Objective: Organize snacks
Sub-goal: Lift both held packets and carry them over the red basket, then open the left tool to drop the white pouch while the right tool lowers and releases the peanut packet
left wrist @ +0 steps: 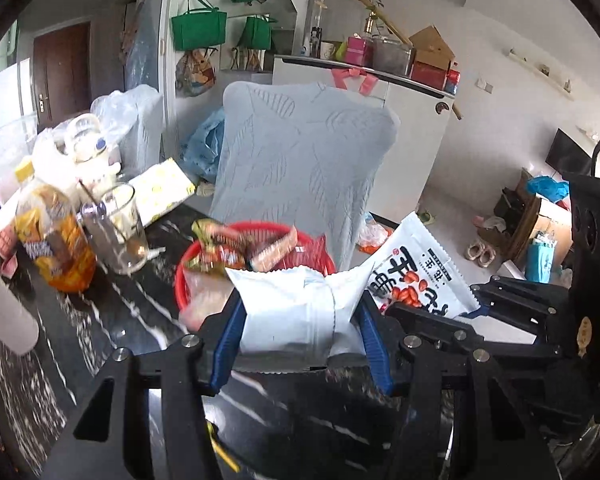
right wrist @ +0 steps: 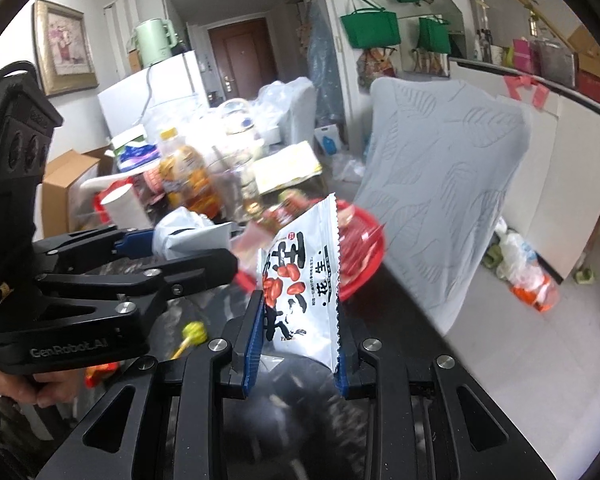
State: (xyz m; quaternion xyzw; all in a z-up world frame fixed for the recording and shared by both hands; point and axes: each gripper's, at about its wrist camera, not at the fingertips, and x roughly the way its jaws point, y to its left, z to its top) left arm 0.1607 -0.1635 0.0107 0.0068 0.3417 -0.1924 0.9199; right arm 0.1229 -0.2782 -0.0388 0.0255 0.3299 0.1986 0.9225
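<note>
My left gripper (left wrist: 300,320) is shut on a plain white snack packet (left wrist: 296,312), held above the dark marble table just short of a red basket (left wrist: 188,268) with several wrapped snacks in it. To its right, my right gripper (right wrist: 296,344) is shut on a white peanut packet (right wrist: 304,280) printed with red nuts, which stands upright between the blue pads; the same peanut packet (left wrist: 420,268) shows in the left wrist view. The red basket (right wrist: 364,248) lies just beyond it. The left gripper (right wrist: 180,248) with its white packet (right wrist: 188,232) appears at the left.
A chair with a pale blue leaf-pattern cover (left wrist: 300,160) stands behind the basket. Left of the basket are a glass mug (left wrist: 120,232), an orange drink bottle (left wrist: 52,240) and a white cup (left wrist: 4,320). A yellow lollipop (right wrist: 192,332) lies on the table (left wrist: 120,320).
</note>
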